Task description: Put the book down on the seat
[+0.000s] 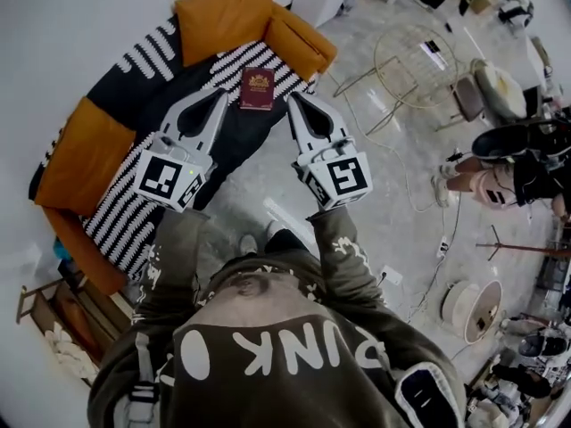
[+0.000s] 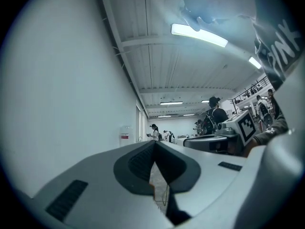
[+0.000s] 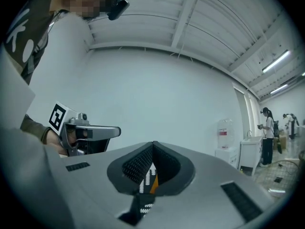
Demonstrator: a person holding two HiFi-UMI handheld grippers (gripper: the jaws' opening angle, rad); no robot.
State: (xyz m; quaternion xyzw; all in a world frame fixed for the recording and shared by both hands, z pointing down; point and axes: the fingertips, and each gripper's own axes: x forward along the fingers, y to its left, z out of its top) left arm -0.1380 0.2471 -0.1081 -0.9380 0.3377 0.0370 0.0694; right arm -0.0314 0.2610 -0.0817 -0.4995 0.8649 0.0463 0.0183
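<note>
Your left claw [image 1: 218, 94] is clenched on nothing, its tips pointing at the seat [image 1: 116, 221]; that suggests its part of the job is done. Just past its tips the book [image 1: 257, 88] lies flat on the seat's striped cover, below the orange cushions [image 1: 223, 16], and neither claw touches it. Your right claw [image 1: 295, 101] is likewise clenched and empty. Both gripper views tilt up at wall and ceiling, so neither shows the book, and its cover print is too small to read.
</note>
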